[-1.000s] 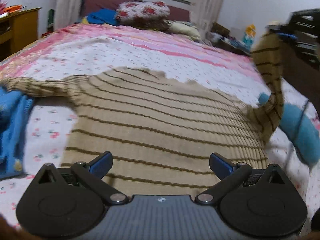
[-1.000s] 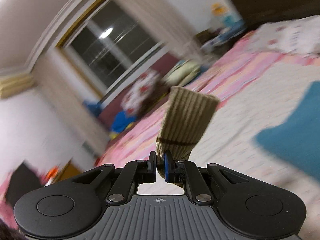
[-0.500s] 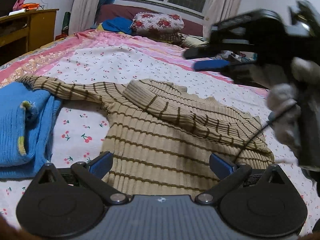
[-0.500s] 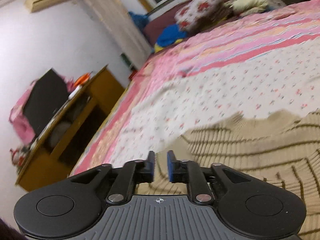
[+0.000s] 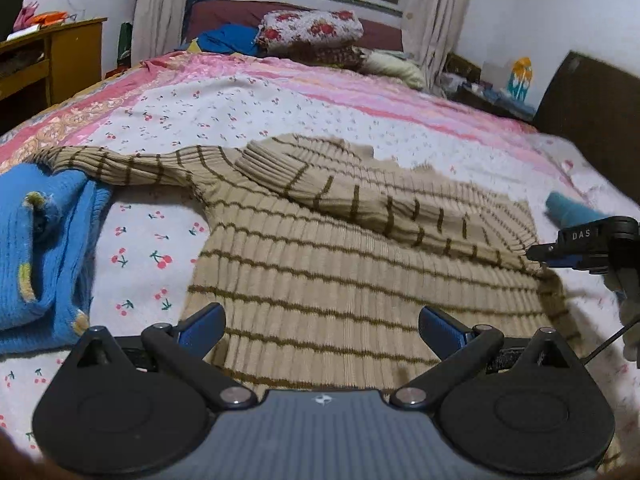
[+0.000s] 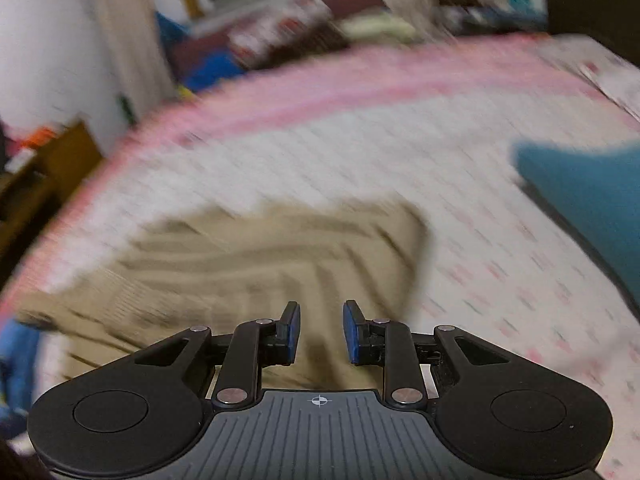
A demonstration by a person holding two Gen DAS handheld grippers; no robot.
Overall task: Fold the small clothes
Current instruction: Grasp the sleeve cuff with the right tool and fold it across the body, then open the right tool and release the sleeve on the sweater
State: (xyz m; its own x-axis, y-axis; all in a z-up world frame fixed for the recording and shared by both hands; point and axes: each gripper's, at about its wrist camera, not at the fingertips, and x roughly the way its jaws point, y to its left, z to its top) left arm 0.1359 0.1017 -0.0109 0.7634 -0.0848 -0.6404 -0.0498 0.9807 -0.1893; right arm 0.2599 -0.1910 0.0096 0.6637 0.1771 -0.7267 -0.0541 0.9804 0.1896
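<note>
2 sleeves tell how far this fold has got: on the striped tan sweater (image 5: 352, 280), spread flat on the cherry-print bedsheet (image 5: 152, 240), the right sleeve (image 5: 360, 200) lies folded diagonally across the chest, while the left sleeve (image 5: 120, 164) stretches out sideways from the sweater's body, its cuff end touching the blue knit garment (image 5: 36, 248) that lies just beside the sweater. The step in hand, as I judge it, is folding the sleeves in, with 1 laid over and 1 not yet done. The left gripper (image 5: 320, 326) hovers over the sweater's lower hem with its fingers spread wide and nothing between them. The right gripper (image 6: 318, 332) has its blue pads parted by a modest gap with no cloth between them; its view is heavily motion-blurred, but it looks over the sweater's right edge, and in the left wrist view its tip sits at the sweater's right shoulder. A teal cloth (image 6: 592, 208) lies on the sheet beyond the sweater's right side, apart from it. The next move likely calls for the left gripper to reach to the outstretched sleeve near its cuff, pinch it free of the blue knit, and carry it across the sweater's chest to overlap the first sleeve, keeping the body flat.
</note>
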